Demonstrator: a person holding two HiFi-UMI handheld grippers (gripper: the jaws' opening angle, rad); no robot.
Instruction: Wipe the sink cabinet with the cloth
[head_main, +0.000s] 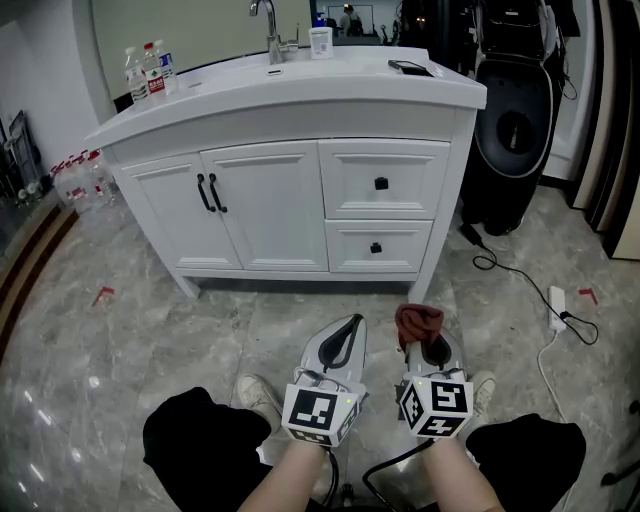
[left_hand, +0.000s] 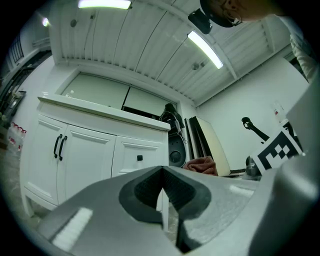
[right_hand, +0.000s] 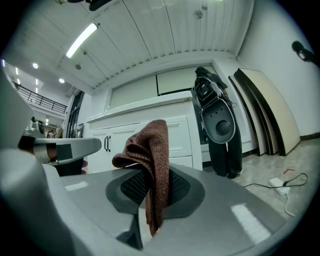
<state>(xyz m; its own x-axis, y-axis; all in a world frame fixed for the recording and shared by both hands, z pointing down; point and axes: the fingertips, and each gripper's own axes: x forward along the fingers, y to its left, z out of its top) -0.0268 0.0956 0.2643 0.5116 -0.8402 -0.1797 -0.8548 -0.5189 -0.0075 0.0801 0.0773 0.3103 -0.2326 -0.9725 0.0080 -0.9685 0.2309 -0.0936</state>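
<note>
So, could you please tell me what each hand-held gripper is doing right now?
Left hand-held gripper: closed, empty.
Right hand-held gripper: closed on the cloth.

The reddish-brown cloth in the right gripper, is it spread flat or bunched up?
Bunched up. The reddish-brown knitted cloth stands crumpled in folds, pinched between the closed jaws of the right gripper.

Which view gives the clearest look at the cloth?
The right gripper view: the cloth fills the centre, pinched in the right gripper. The head view shows only a small bunch; the left gripper view, a distant edge.
</note>
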